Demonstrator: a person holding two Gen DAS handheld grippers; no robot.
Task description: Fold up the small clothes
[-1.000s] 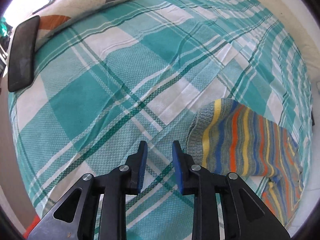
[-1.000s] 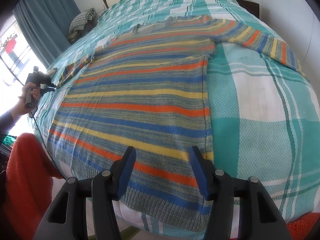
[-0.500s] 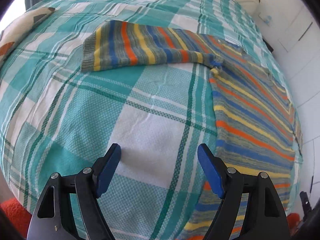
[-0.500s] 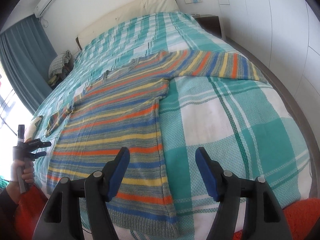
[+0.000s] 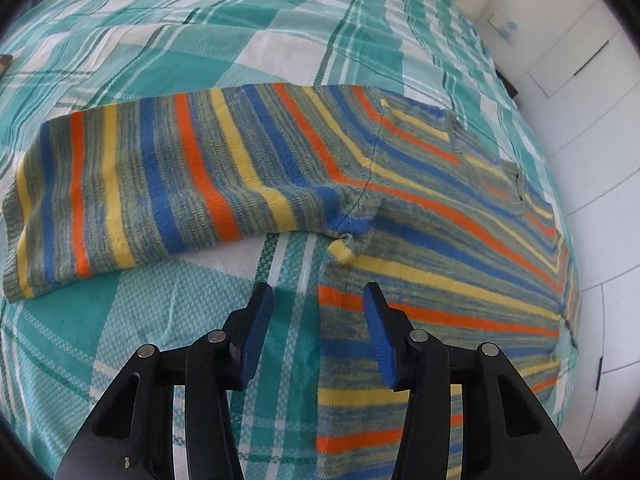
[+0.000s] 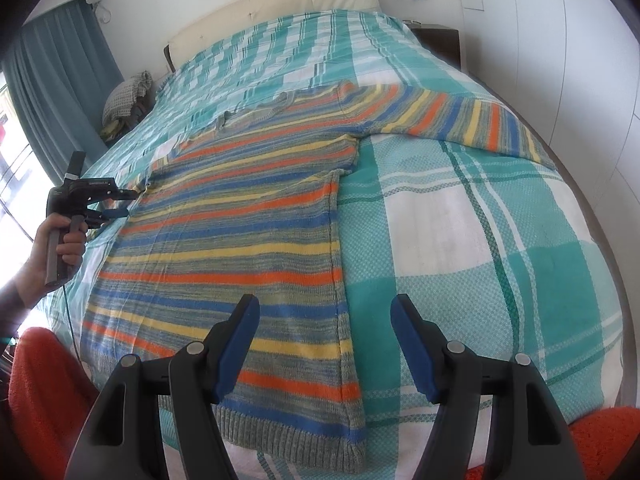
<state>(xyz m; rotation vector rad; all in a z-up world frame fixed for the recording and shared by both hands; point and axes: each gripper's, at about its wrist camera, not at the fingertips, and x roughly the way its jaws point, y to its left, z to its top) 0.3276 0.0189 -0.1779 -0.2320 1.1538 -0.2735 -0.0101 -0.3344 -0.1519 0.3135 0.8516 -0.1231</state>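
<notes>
A striped knit sweater (image 6: pixel 240 216) in grey, blue, orange and yellow lies flat on the bed, both sleeves spread out. My left gripper (image 5: pixel 318 300) is open and empty, low over the sweater's left armpit (image 5: pixel 344 240), with the left sleeve (image 5: pixel 132 188) stretched out beyond it. It also shows in the right wrist view (image 6: pixel 120 202), held at the sweater's left edge. My right gripper (image 6: pixel 324 320) is open and empty, above the sweater's right side seam near the hem (image 6: pixel 292 440). The right sleeve (image 6: pixel 460 120) lies far ahead to the right.
The bed is covered by a teal and white plaid spread (image 6: pixel 480 240). A cream headboard (image 6: pixel 280 4) and a dark nightstand (image 6: pixel 440 40) stand at the far end. A folded cloth pile (image 6: pixel 128 96) sits by the curtain. White wardrobe doors (image 5: pixel 580 80) run along one side.
My left gripper has swung from the sleeve cuff toward the sweater's armpit, opened, and moved in close. My right gripper has lifted back and shifted right over the side seam, opening wider.
</notes>
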